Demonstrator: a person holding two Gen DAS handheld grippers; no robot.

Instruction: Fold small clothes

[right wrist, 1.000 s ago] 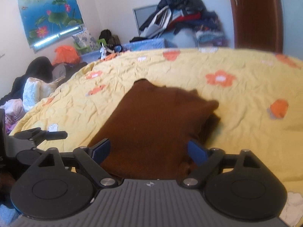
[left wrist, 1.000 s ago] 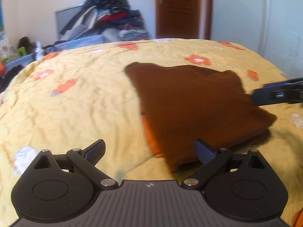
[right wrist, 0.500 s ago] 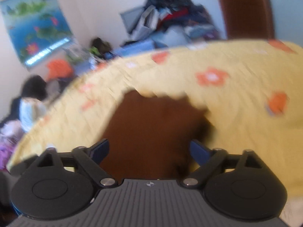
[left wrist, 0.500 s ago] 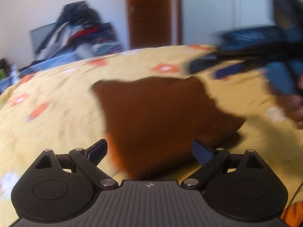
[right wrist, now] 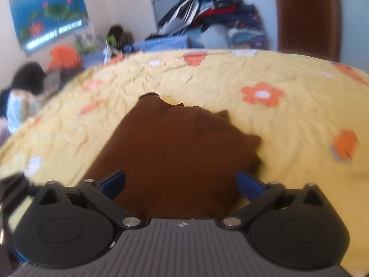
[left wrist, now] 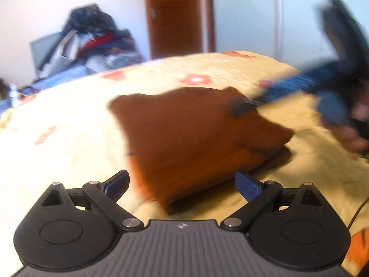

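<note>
Here, a folded brown garment (right wrist: 175,152) lies flat on a bed covered by a yellow bedspread (right wrist: 288,124) printed with orange flowers. In the right wrist view, the right gripper (right wrist: 181,182) hovers low over the near edge of the garment; its jaws are opening and stand wide apart, with brown cloth showing between the blue fingertips (right wrist: 114,182) but nothing pressed or pinched. In the left wrist view, the left gripper (left wrist: 182,183) sits at the garment's near corner, its jaws also spread wide, gripping nothing; the cloth's folded edge lies in the gap between them. The same view shows the right gripper blurred at the right, reaching in over the garment's far right corner, with a hand (left wrist: 352,136) on its handle. Beyond the bed, a heap of clothes (right wrist: 207,16) is piled against the wall, beside a brown wooden door (right wrist: 306,16). A poster of lotus flowers (right wrist: 46,11) hangs on the wall at the left, and more clothing lies heaped below it
</note>
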